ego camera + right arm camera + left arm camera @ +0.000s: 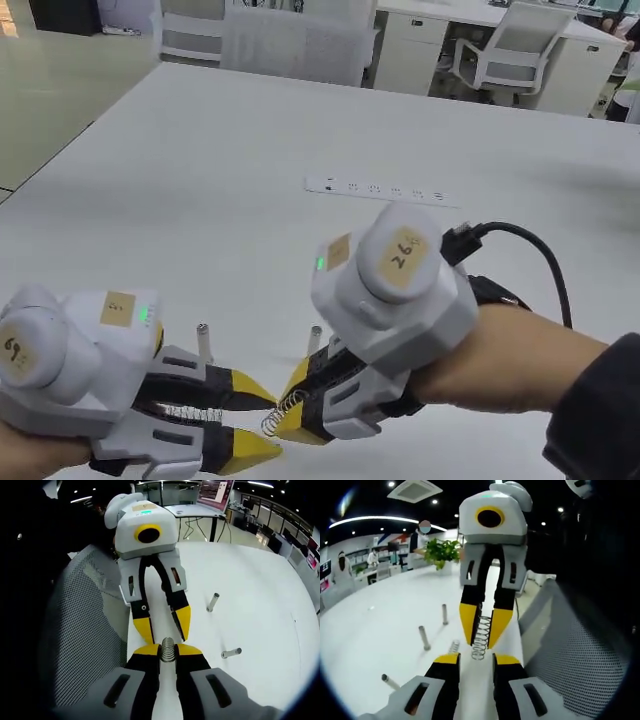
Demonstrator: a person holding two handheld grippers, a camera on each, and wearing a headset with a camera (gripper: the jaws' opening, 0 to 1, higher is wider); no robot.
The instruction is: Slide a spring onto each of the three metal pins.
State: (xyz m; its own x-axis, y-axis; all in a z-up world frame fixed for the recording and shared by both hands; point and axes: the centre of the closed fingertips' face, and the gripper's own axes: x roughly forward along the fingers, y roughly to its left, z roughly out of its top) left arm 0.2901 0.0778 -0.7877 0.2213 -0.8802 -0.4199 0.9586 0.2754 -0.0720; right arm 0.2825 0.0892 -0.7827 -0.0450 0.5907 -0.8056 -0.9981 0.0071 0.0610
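- Head view: the right gripper (292, 410) is pinching a spring (283, 410) low over the white table (300, 130). The left gripper (262, 425) is facing it with jaws parted and nothing between them. One metal pin (204, 342) and a second pin (315, 340) are standing just behind the tips. A careless swing of either tool is, I judge, risking a knocked pin.
- Left gripper view: the left jaws are standing apart and empty, and the spring's free end (479, 654) is hanging just ahead of their gap. The coil is looking soft. If these jaws are closing off-centre, it is likely to be buckling or popping out of the opposite hold.
- Right gripper view: the right jaws are clamping the spring's near end (168, 650), gripping just a few coils. So short a hold is probably letting the spring tilt and miss a pin's top. Both pins showing here are bare.
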